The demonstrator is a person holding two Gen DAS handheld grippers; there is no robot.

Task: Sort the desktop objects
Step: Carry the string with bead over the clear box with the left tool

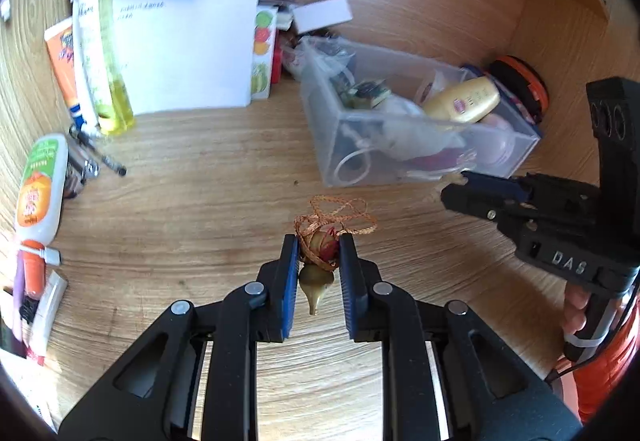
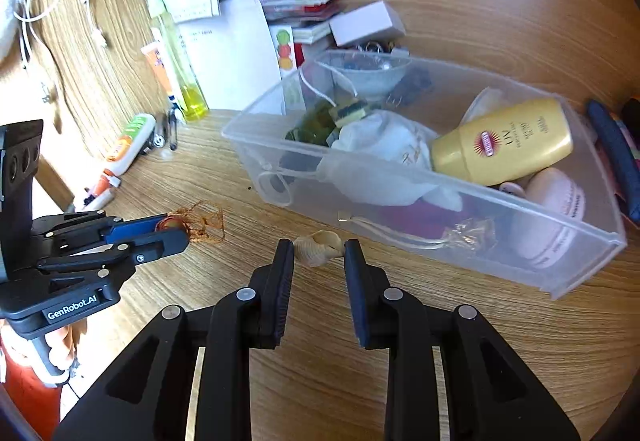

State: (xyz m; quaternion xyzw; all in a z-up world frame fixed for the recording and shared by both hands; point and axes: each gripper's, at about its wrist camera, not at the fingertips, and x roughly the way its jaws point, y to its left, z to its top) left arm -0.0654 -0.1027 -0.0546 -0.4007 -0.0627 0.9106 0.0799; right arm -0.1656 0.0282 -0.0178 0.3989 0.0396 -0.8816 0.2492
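Left wrist view: a clear plastic bin [image 1: 416, 129] is sitting ahead on the wooden worktop [image 1: 200, 201], with tubes and bottles piled off to the left. The left gripper [image 1: 319, 253] is pinching a small gourd charm [image 1: 316, 273] wrapped in orange cord (loops spilling onto the wood).

Right wrist view: that bin [image 2: 440, 241] is crowding in just past the fingers, with a yellow lotion bottle [image 2: 504, 141] lying inside. The right gripper [image 2: 319, 251] is clamping a beige seashell [image 2: 319, 241] between its tips.

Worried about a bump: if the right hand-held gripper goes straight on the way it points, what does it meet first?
Probably the near wall of the clear plastic bin, just beyond the seashell held by the right hand-held gripper.
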